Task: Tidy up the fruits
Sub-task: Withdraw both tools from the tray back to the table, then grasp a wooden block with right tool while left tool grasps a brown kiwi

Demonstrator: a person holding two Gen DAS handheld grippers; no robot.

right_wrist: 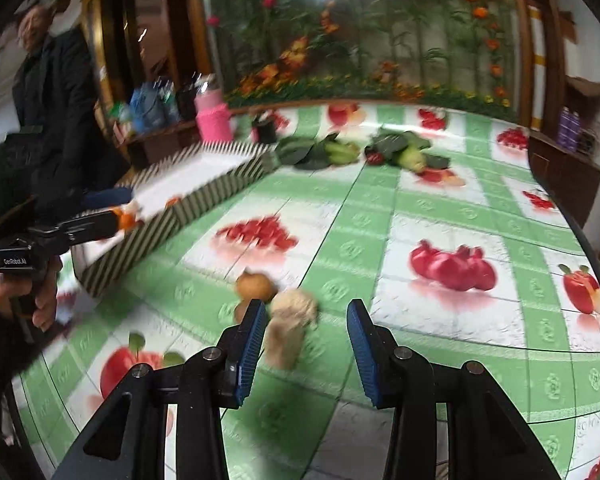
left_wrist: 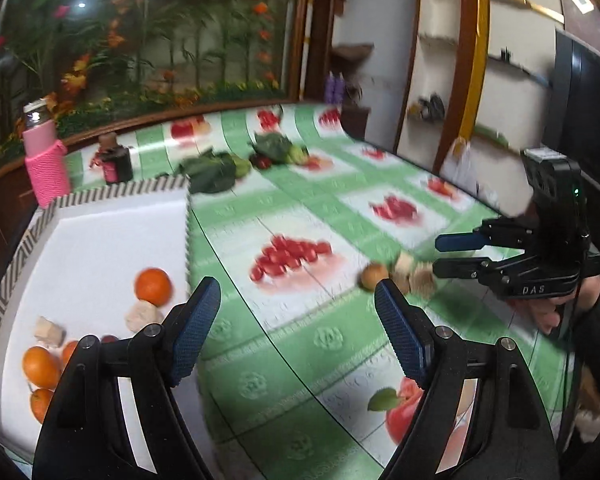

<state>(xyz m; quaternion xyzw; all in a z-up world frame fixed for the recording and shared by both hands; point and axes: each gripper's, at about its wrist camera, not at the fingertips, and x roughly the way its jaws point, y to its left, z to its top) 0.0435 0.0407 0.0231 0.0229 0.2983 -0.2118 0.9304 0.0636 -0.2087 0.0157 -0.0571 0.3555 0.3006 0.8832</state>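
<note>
1. Approaching with the right tongs [right_wrist: 306,344]: jaws spread wide, nothing held, the beige knobbly lump [right_wrist: 294,306] just ahead between the tips, nearer the left pad.
2. A round tan-brown fruit [right_wrist: 256,285] sits touching or just beside that lump; a second tan cube-like piece [left_wrist: 405,263] lies close by. Blur hides exact contact.
3. The tongs should be centred on the lump alone before closing, so the neighbour is not nudged off.
4. Left tongs [left_wrist: 298,330] are also spread wide and empty, hovering at the edge of the white striped-rim tray [left_wrist: 100,240].
5. Tray already holds round orange citrus [left_wrist: 153,286] and pale pieces; the drop should be aimed at a bare patch.
6. Green fruit-print desk [right_wrist: 420,208] looks slick; rolling is likely.
</note>
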